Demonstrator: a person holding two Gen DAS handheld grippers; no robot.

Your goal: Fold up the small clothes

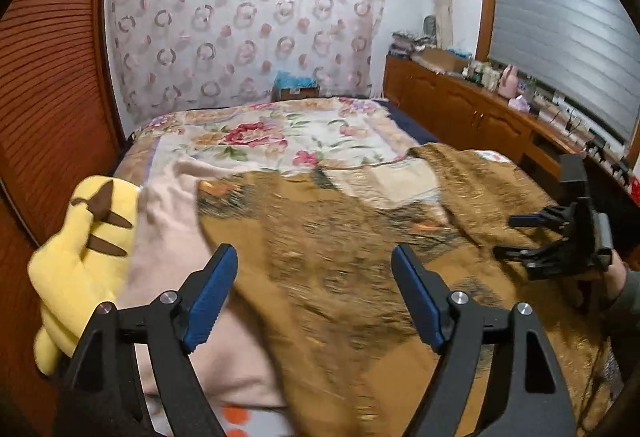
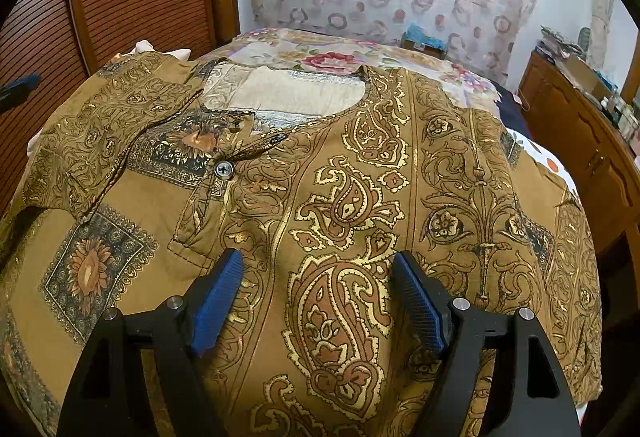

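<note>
Between the spread blue pads (image 2: pixel 218 297) of the right gripper (image 2: pixel 318 265) nothing is pinched, the left gripper (image 1: pixel 314 257) gapes likewise, and the brown paisley shirt (image 2: pixel 352 197) lies flat beneath both, its neckline at twelve o'clock, on the floral bedspread (image 1: pixel 256 141).

bed (image 1: pixel 404 117) | floral cover (image 1: pixel 256 135) | on it: brown patterned shirt (image 2: pixel 340 197), yellow plush toy (image 1: pixel 84 253), pink cloth (image 1: pixel 168 197)
</note>
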